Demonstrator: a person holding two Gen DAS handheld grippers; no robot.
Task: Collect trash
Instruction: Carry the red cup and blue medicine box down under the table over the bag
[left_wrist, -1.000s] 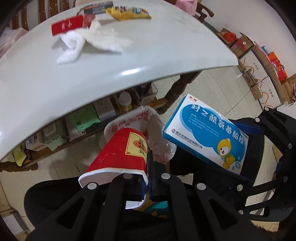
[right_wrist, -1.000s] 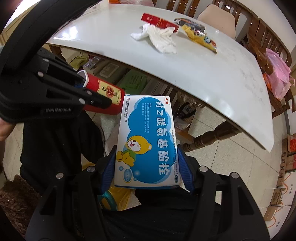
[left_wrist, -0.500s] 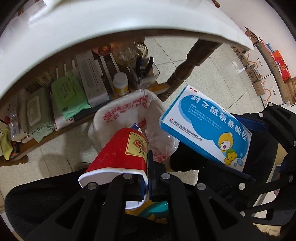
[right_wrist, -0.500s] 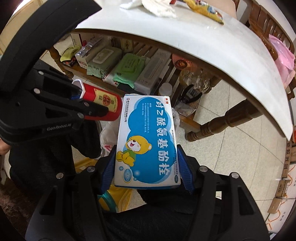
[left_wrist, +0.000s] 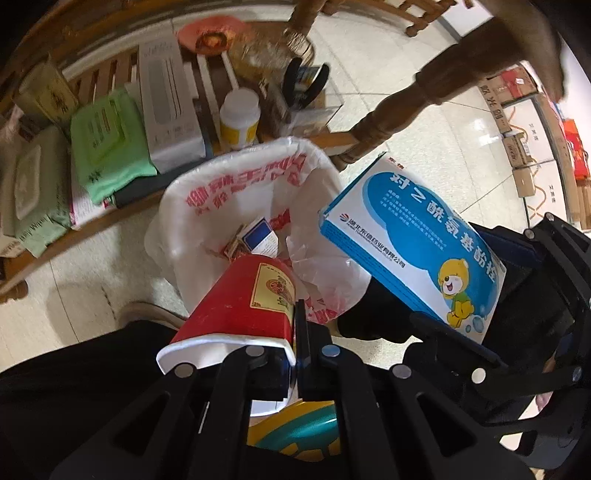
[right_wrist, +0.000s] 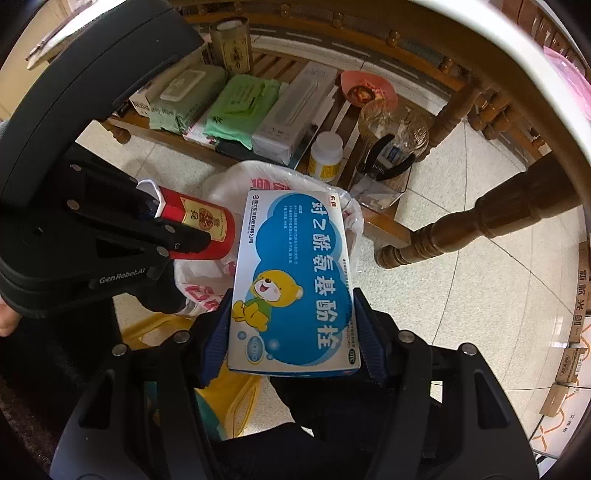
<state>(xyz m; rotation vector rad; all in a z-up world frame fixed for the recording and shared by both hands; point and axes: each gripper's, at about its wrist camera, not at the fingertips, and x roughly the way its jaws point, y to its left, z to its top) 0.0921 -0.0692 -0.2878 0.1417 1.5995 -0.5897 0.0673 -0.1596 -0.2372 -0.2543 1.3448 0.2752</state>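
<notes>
Tiled floor under a table, its shelf cluttered. The bag-lined bin (left_wrist: 236, 206) sits mid-frame, directly beyond both grippers. The left gripper (left_wrist: 295, 332) pinches the red cup (left_wrist: 243, 306) over the opening; the right gripper (right_wrist: 291, 332) clamps the blue box (right_wrist: 295, 280), long axis pointing binward.

The red paper cup (left_wrist: 243, 299) bears a gold label; the medicine box (right_wrist: 295, 280) is blue-and-white with a yellow bear.

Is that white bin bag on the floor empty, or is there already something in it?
Not empty. The white bin bag stands open, and a small blue-and-white box with some brownish scraps lies at its bottom.
</notes>
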